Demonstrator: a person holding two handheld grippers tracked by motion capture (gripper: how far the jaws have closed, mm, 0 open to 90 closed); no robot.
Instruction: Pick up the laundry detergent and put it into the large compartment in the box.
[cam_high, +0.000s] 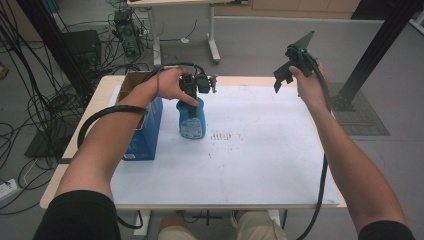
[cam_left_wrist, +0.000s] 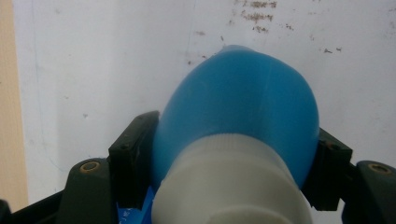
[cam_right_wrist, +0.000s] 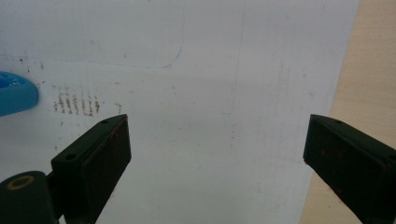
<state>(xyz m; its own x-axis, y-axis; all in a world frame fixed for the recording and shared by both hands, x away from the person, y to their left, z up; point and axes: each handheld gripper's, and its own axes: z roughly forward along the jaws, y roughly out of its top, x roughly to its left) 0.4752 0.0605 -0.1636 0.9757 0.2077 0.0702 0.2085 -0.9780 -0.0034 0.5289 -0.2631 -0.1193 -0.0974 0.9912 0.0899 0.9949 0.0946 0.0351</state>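
A blue plastic bottle (cam_high: 192, 120) with a white cap (cam_left_wrist: 229, 186) stands upright on the white sheet (cam_high: 260, 150), left of its middle. My left gripper (cam_high: 192, 97) comes down on it from above. In the left gripper view both black jaws lie against the sides of the bottle (cam_left_wrist: 243, 98) just below the cap, with the left gripper (cam_left_wrist: 233, 144) shut on it. My right gripper (cam_high: 281, 79) hangs in the air over the far right corner of the sheet. There the right gripper (cam_right_wrist: 217, 140) is wide open with nothing between its jaws. A bit of the bottle (cam_right_wrist: 14, 93) shows at the left edge of that view.
A blue cardboard box (cam_high: 145, 132) stands at the sheet's left edge, close beside the bottle. Brown smudges (cam_high: 225, 136) mark the sheet right of the bottle. The bare wooden table edge (cam_right_wrist: 373, 70) runs along the sheet's right side. Cables and table legs are on the floor beyond.
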